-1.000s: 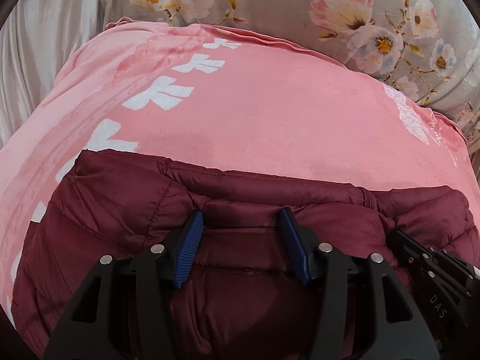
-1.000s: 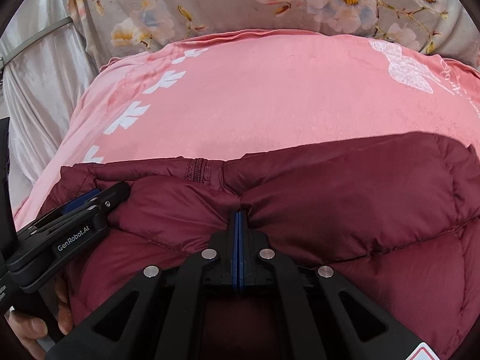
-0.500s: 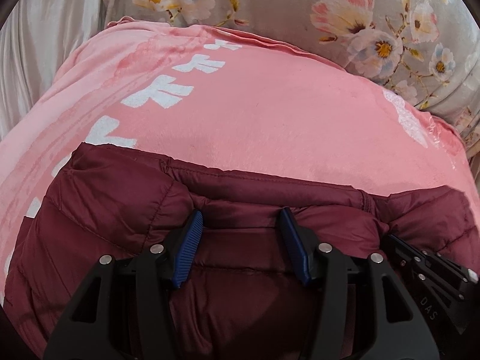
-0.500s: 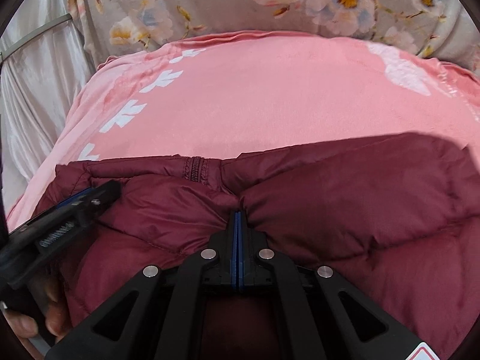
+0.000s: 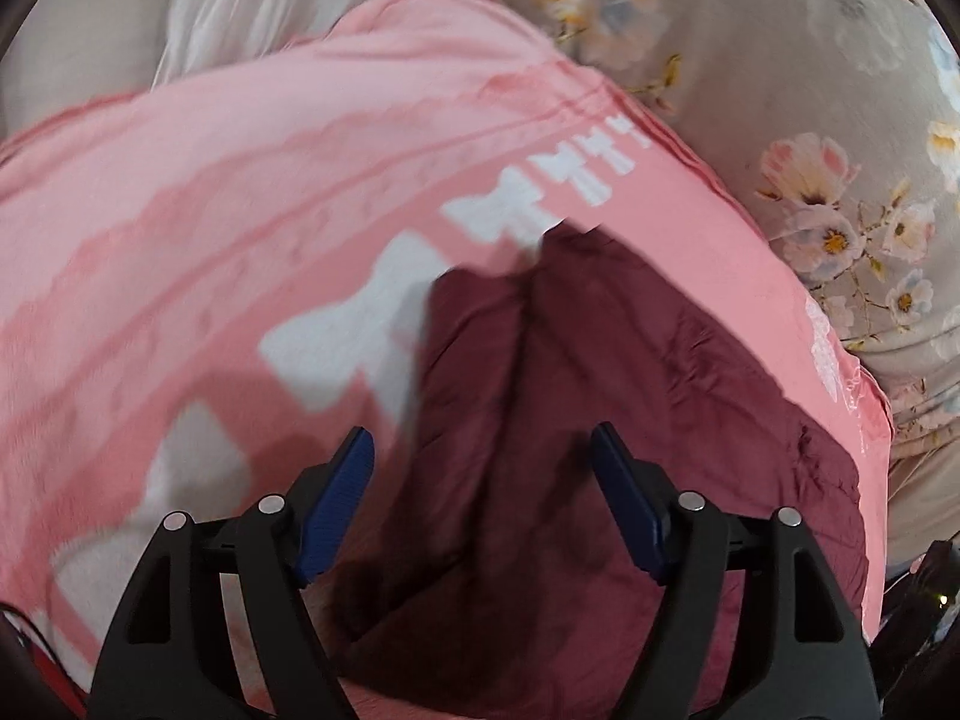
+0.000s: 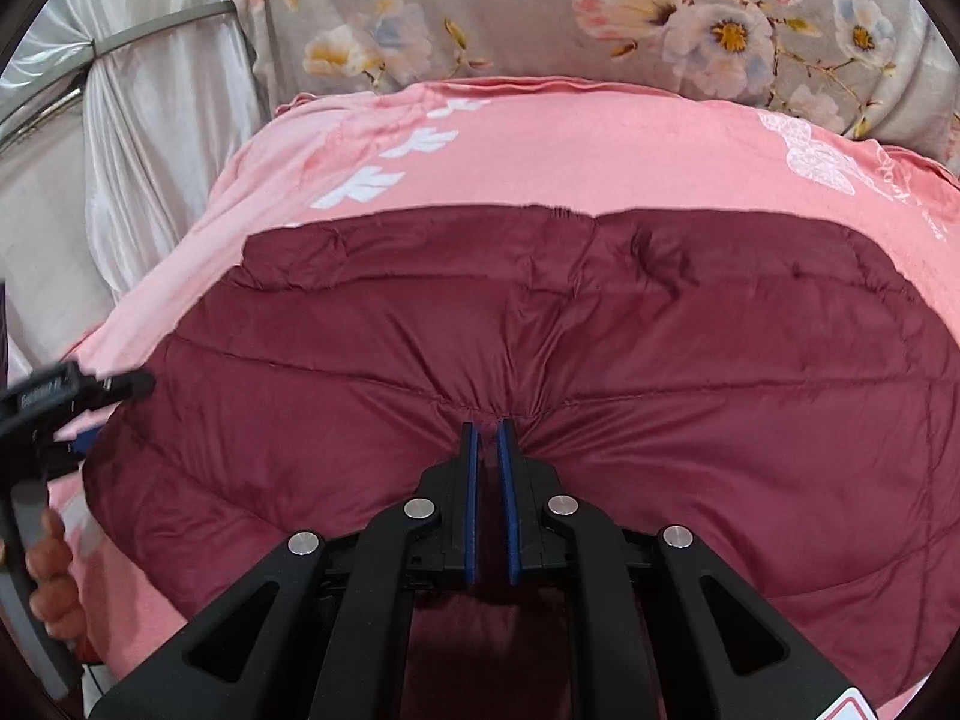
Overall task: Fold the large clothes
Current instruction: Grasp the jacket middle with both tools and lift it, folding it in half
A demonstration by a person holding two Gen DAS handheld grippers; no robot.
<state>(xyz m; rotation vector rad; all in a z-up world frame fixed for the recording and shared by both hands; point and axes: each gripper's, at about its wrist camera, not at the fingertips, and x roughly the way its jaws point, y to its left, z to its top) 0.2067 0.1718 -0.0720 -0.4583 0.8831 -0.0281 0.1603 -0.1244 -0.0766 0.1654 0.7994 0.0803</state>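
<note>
A maroon quilted puffer jacket (image 6: 600, 348) lies on a pink blanket (image 6: 570, 150) with white prints. In the right wrist view my right gripper (image 6: 487, 438) is nearly closed, pinching a fold of the jacket between its blue pads (image 6: 469, 480). In the left wrist view my left gripper (image 5: 483, 468) is open and empty, hovering over the jacket's left edge (image 5: 570, 420). The left gripper also shows at the left of the right wrist view (image 6: 72, 396), beside the jacket.
A grey floral cover (image 6: 600, 12) lies beyond the blanket. A white satin curtain (image 6: 150, 120) hangs at the left. A hand (image 6: 48, 570) holds the left gripper's handle.
The left gripper opened wider, let go of the jacket and swung out to the left. The right gripper carried its fold forward, so the jacket now lies spread further over the blanket.
</note>
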